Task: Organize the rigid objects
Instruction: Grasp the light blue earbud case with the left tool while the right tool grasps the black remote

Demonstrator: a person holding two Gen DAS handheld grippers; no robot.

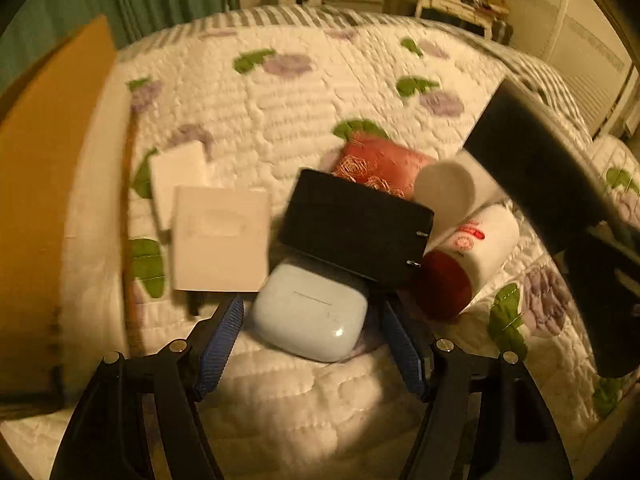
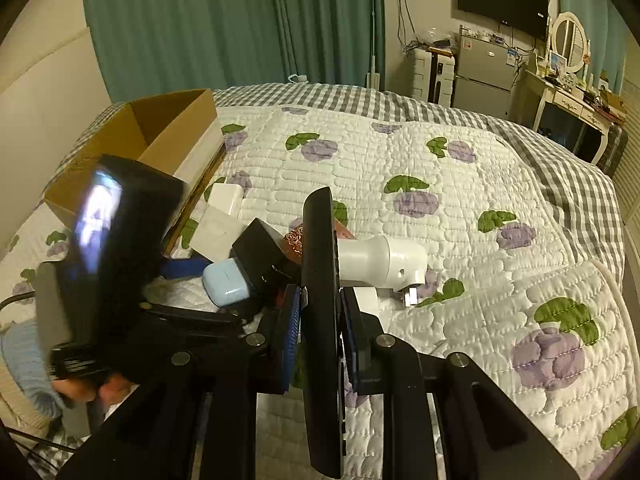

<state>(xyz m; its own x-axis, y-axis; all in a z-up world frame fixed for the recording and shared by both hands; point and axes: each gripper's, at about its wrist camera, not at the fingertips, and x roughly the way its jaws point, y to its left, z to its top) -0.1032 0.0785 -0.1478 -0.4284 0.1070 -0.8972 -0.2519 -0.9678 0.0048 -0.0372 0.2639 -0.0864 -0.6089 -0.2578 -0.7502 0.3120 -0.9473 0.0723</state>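
Left wrist view: dim, warm yellow cast, with motion blur smearing the cardboard box [image 1: 52,184] and quilt [image 1: 304,92], and a dark shadow pooling at the bottom. Right wrist view: brighter, cooler and sharper, though the left gripper body [image 2: 116,248] is blurred and carries a glare patch. Both show strong fisheye bending and black vignetted corners.

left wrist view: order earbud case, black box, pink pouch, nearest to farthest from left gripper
1. Light blue earbud case: between the open fingers of the left gripper.
2. Black box: just behind the case, overlapping its far edge.
3. Pink pouch: farther back, behind the black box.
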